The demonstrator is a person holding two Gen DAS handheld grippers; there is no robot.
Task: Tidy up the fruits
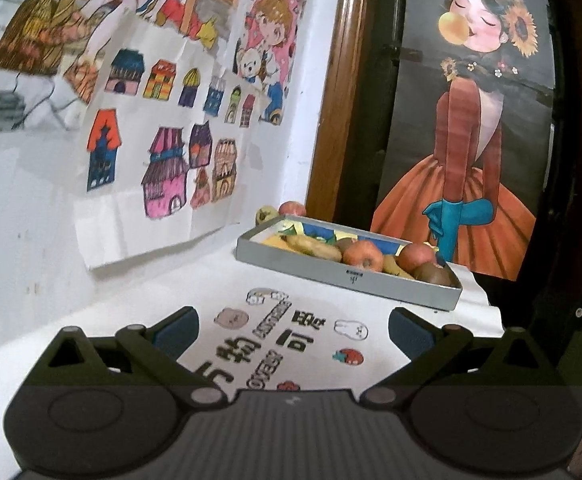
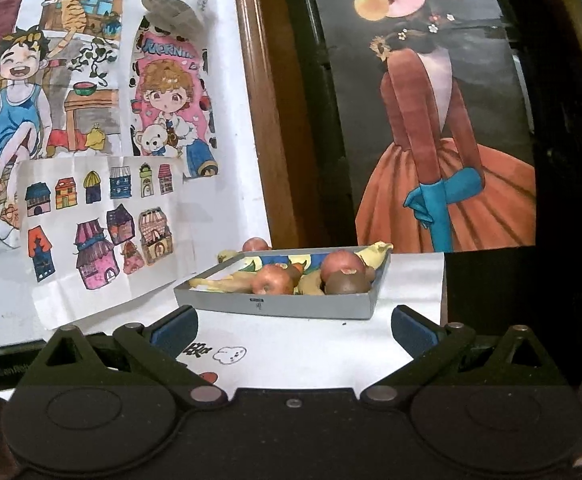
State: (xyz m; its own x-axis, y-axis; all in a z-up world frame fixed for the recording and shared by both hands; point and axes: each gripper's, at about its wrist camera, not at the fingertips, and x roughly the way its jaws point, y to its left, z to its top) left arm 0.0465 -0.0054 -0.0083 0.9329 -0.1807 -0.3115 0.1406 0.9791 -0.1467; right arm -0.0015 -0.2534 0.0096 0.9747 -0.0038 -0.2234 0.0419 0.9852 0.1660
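Both my claws, left claw (image 1: 293, 330) and right claw (image 2: 294, 330), hang spread apart and empty over the desk (image 2: 323, 344). Most fruit's already in the grey tray (image 2: 275, 304) by the back wall: apples, bananas, something brown. Looks like two pieces sit behind it, a red apple (image 2: 255, 244) and something yellowish, half hidden.
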